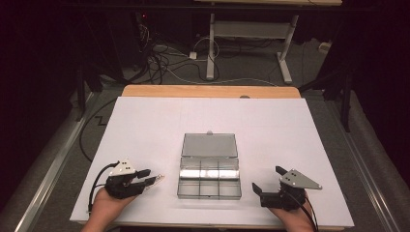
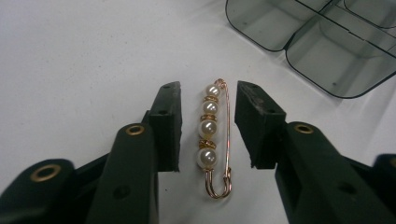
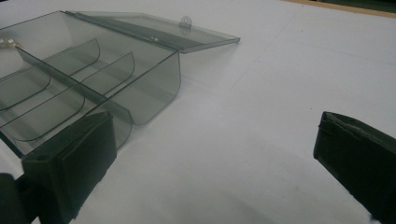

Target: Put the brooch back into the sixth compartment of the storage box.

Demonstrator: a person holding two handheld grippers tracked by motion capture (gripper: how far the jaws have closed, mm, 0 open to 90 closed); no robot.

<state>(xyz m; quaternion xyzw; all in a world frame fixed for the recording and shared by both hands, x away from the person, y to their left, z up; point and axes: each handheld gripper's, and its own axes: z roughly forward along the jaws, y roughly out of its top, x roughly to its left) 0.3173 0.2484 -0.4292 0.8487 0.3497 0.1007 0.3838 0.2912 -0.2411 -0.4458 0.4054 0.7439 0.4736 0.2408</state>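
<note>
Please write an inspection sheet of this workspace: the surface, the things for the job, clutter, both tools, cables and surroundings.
Surface: white table top, wooden edge at the far side.
Job's things: clear compartment box at the middle, lid open and lying flat behind it, compartments look empty; pearl safety pin lying on the table left of the box.
Clutter: nothing seen.
Left tool: open, jaws on either side of the pin, not touching it.
Right tool: open wide, right of the box, holding nothing.
Cables: a black cable trails from the left tool; loose cables on the floor beyond the table.
Surroundings: dark room, a second desk's white frame behind.
</note>
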